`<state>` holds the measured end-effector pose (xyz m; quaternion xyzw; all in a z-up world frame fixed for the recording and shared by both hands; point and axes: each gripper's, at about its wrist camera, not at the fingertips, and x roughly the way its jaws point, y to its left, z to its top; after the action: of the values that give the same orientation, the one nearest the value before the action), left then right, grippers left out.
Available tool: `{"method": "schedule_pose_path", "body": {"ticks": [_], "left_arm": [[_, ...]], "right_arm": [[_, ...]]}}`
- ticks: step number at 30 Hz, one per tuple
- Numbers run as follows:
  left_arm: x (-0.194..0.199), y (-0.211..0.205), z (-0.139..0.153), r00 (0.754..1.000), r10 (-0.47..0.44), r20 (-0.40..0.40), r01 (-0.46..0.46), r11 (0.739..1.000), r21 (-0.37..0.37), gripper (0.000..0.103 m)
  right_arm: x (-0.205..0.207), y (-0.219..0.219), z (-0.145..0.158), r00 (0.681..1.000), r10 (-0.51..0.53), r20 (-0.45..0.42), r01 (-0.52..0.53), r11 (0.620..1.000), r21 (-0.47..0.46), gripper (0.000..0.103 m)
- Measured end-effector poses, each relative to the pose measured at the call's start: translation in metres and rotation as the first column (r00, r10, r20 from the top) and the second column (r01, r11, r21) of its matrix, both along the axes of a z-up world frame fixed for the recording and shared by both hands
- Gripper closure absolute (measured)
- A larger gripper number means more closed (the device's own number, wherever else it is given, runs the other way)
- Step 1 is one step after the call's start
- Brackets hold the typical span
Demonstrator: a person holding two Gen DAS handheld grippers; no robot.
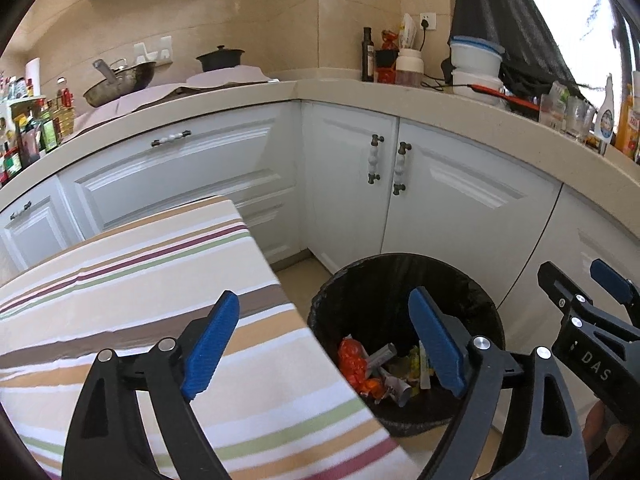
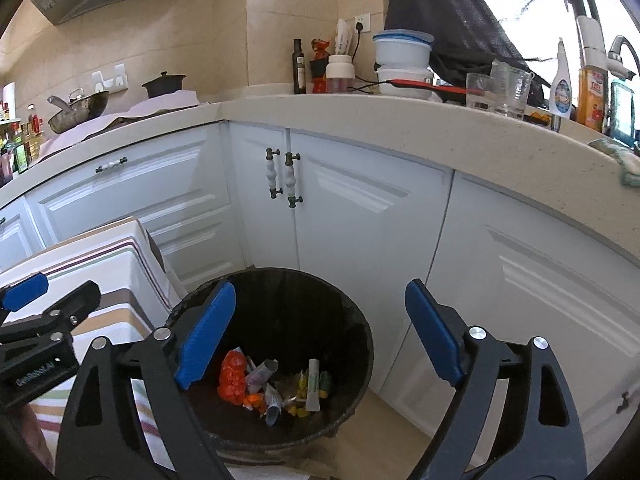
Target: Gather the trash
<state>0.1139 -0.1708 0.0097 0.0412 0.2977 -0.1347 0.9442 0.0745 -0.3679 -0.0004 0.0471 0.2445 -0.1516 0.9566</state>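
Observation:
A black trash bin [image 2: 352, 320] [image 1: 480, 296] stands on the floor in the cabinet corner. Several pieces of trash [image 2: 276, 384] [image 1: 380, 372] lie at its bottom: a red-orange wrapper, grey tubes, yellow and green packets. My right gripper [image 2: 320, 332] hangs above the bin's mouth, open, with nothing between its blue pads. My left gripper [image 1: 324, 344] is open and empty too; one finger is over the striped table edge, the other over the bin. Each gripper shows at the edge of the other's view.
A table with a striped cloth [image 1: 140, 300] [image 2: 100, 264] stands to the left of the bin. White cabinet doors [image 1: 440, 200] sit close behind the bin, under a beige counter [image 2: 400, 120] crowded with bottles, glasses, containers, a wok and a pot.

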Motion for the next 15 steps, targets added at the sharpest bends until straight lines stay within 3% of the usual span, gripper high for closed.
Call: {"method": "schedule_pose_path", "body": {"ticks": [15], "left_arm": [[-0.053, 0.026, 0.018, 0.998, 0.014, 0.053, -0.016, 0.999, 0.028, 0.018]], "right_arm": [[-0.053, 0.022, 0.020, 1.000, 0.012, 0.020, -0.011, 1.000, -0.025, 0.014]]}}
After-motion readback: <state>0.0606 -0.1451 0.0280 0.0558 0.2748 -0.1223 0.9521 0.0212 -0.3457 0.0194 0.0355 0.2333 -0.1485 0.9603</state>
